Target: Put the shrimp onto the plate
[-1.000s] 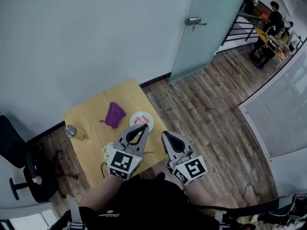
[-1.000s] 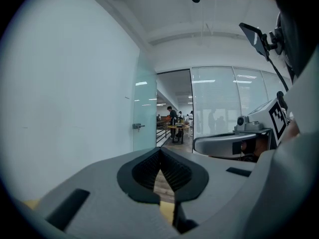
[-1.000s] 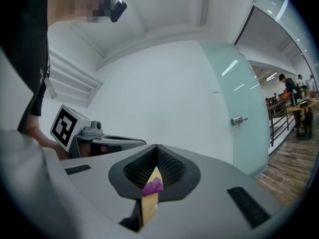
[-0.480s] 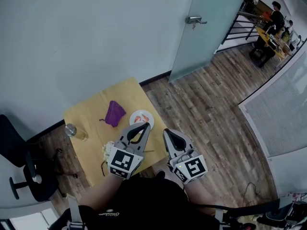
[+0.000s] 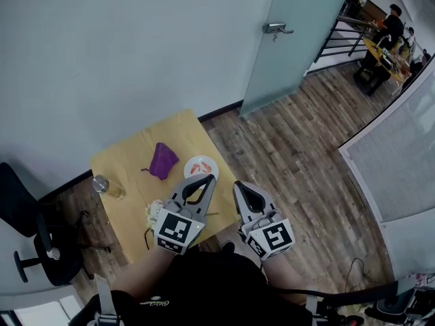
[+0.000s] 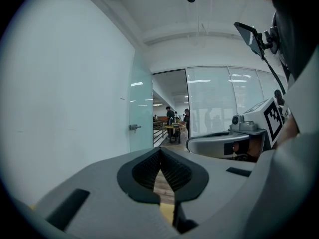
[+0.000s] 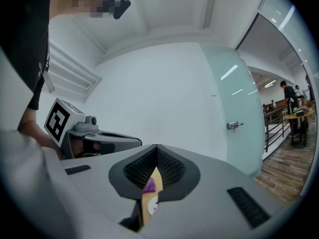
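Grippers: two. Left gripper (image 5: 206, 182) and right gripper (image 5: 239, 187) side by side at near edge of table (image 5: 126, 158). I read both clenched, tips meeting, nothing held.
Pale clump (image 5: 151, 214): one, beside left gripper.
Plate (image 5: 209, 164): one, just past left gripper's tips.
Shrimp (image 5: 197, 171): one orange piece as far as I can tell, lying on plate, ahead-left of right gripper.
Purple cloth (image 5: 163, 161): one, left of plate.
Bottle (image 5: 102, 185): one, at table's left edge.
Door (image 5: 289, 39): one, farthest.
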A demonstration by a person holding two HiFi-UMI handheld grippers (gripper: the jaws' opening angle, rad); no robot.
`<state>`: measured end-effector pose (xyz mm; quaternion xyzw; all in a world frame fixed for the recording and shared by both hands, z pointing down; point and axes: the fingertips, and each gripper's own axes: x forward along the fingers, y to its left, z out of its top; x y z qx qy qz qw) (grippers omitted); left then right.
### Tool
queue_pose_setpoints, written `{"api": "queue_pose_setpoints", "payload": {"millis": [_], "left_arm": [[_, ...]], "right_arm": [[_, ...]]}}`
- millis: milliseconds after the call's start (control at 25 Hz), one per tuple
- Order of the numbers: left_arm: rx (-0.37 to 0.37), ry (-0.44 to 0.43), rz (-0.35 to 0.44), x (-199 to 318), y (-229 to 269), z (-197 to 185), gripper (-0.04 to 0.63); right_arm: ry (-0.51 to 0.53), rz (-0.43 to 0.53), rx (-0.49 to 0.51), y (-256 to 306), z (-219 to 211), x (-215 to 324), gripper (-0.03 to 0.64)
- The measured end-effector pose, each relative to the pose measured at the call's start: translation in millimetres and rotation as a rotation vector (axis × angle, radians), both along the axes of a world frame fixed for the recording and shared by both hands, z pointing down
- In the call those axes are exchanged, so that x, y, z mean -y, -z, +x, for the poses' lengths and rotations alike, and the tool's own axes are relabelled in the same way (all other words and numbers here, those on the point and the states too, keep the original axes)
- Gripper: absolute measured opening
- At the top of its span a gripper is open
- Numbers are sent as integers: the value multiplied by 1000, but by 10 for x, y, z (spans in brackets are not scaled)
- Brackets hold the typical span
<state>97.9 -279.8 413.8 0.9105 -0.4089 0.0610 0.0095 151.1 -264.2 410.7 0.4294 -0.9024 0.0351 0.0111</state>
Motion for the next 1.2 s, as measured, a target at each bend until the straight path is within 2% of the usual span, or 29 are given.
{"api": "queue_pose_setpoints", "payload": {"millis": [1200], "left_arm": [[-4,-7,5,-91,22,13,3]], "right_arm": [[-10,12,-21,20,-24,-7,0]]}}
